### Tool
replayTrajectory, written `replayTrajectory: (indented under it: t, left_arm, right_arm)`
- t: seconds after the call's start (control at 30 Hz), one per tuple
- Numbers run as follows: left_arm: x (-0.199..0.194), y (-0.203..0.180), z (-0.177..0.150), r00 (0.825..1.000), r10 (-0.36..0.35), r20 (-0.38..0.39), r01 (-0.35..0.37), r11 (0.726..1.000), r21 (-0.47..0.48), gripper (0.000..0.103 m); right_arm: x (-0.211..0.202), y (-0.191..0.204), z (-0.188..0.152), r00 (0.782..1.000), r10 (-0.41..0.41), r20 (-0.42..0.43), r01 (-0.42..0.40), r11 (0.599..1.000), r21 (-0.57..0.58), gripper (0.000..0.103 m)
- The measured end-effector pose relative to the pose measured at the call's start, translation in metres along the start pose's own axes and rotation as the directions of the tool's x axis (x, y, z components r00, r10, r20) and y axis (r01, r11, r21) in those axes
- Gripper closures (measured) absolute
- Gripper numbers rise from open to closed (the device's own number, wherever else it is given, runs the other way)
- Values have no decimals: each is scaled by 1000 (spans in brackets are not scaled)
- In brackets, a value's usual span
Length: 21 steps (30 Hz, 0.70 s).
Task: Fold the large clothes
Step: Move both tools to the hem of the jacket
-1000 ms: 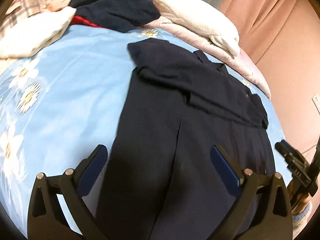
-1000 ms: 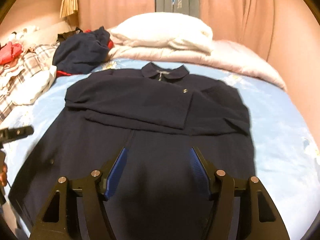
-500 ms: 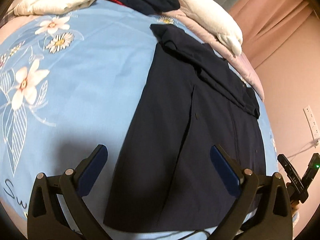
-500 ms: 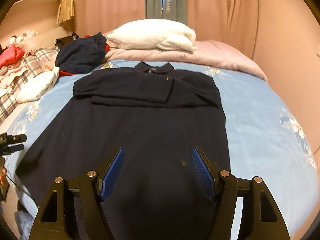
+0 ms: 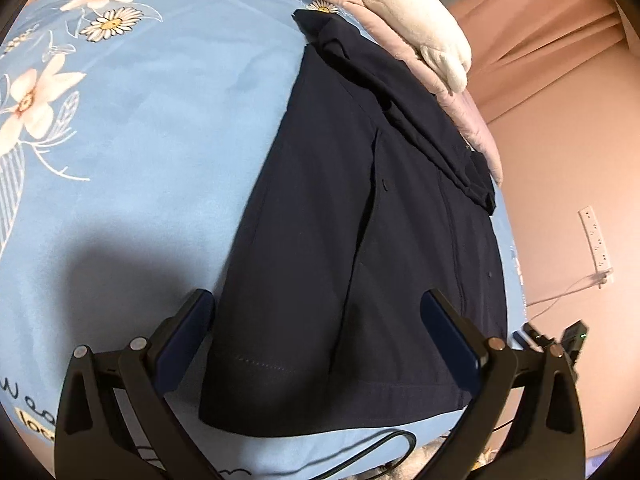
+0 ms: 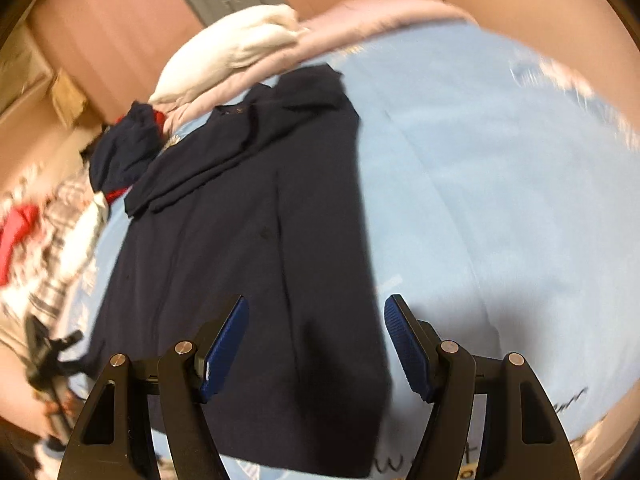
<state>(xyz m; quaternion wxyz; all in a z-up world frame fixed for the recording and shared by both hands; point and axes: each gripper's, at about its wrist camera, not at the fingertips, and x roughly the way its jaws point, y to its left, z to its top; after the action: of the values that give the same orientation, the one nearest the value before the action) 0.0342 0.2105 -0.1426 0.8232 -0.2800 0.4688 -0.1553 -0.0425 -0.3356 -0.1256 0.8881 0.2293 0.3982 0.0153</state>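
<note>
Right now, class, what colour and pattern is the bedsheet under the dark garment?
The bedsheet is light blue with white daisy-like flowers, clearest in the left wrist view.

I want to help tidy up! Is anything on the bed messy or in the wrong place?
Yes. The navy dress lies flat, but a heap of clothes is bunched up by the white pillow, and a black cable trails across the sheet near the hem.
</note>
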Motion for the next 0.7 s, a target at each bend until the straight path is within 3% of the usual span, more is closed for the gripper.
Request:
replayTrajectory:
  t: [0.23, 0.37, 0.57, 0.7]
  left_arm:
    - [11, -9, 1, 998, -48, -50, 50, 998, 38, 0]
    - [19, -5, 12, 988, -135, -70, 135, 991, 2, 0]
    - [37, -2, 37, 964, -246, -96, 240, 968, -68, 0]
    - [39, -3, 38, 954, -281, -104, 275, 959, -72, 2]
  right_arm:
    - [19, -11, -29, 986, 136, -92, -129, 989, 77, 33]
    - [23, -6, -26, 972, 216, -97, -207, 974, 92, 33]
    - [39, -2, -13, 963, 257, -86, -244, 960, 136, 33]
    - [41, -2, -13, 960, 267, -88, -252, 956, 151, 33]
